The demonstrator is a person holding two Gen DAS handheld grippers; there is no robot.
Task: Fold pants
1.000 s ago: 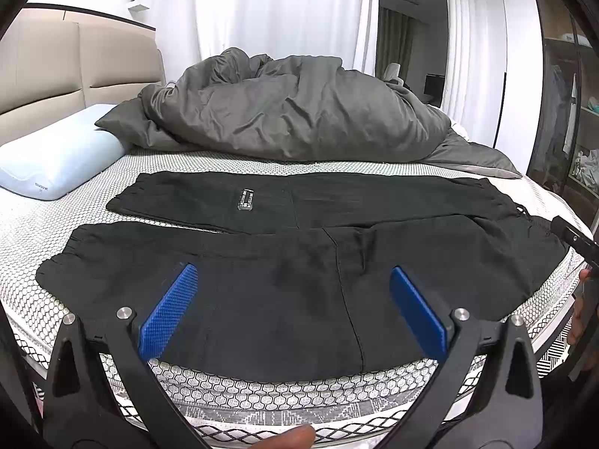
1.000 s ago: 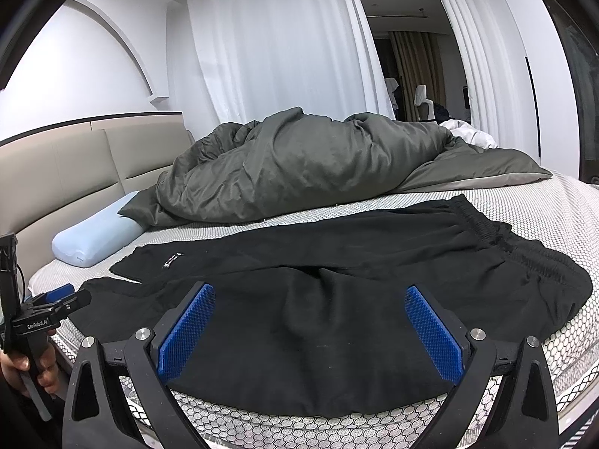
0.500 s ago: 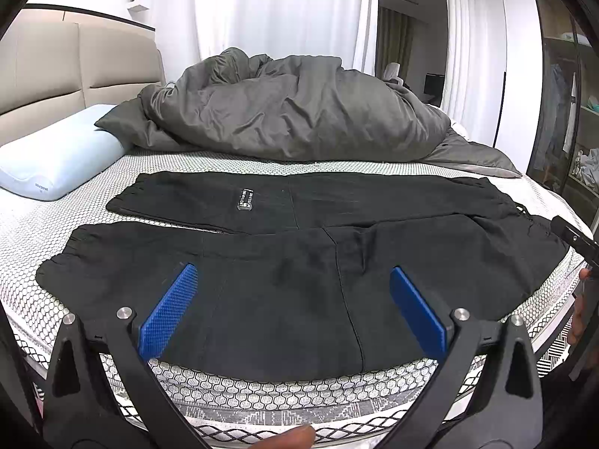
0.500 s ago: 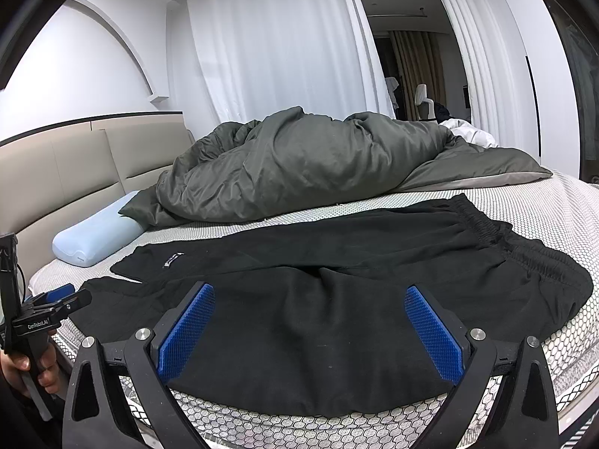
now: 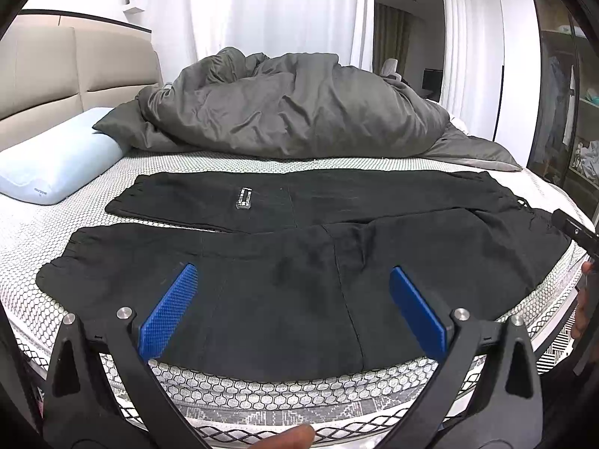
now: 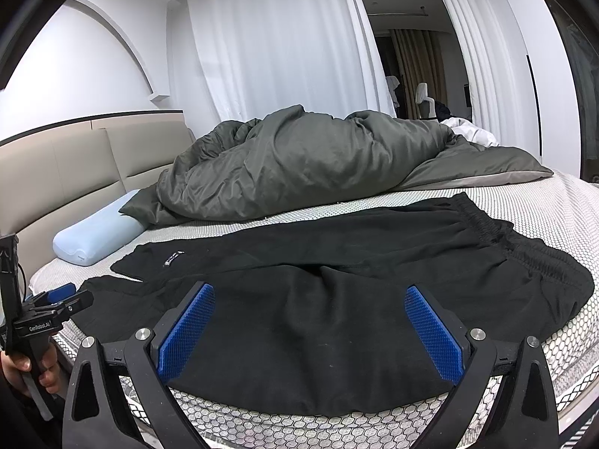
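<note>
Black pants (image 5: 292,262) lie spread flat on the bed, legs to the left, waistband (image 6: 524,250) to the right, a small white label (image 5: 244,199) on the far leg. My left gripper (image 5: 292,310) hovers open over the near leg at the bed's front edge, nothing between its blue pads. Over the seat area, my right gripper (image 6: 309,331) is open too and empty. The left gripper (image 6: 56,299) also shows at the left edge of the right wrist view, held by a hand.
A crumpled grey duvet (image 5: 292,108) fills the back of the bed (image 5: 284,385). A pale blue pillow (image 5: 52,164) lies at the left by the beige headboard (image 5: 71,67). White curtains hang behind; shelves stand at the far right.
</note>
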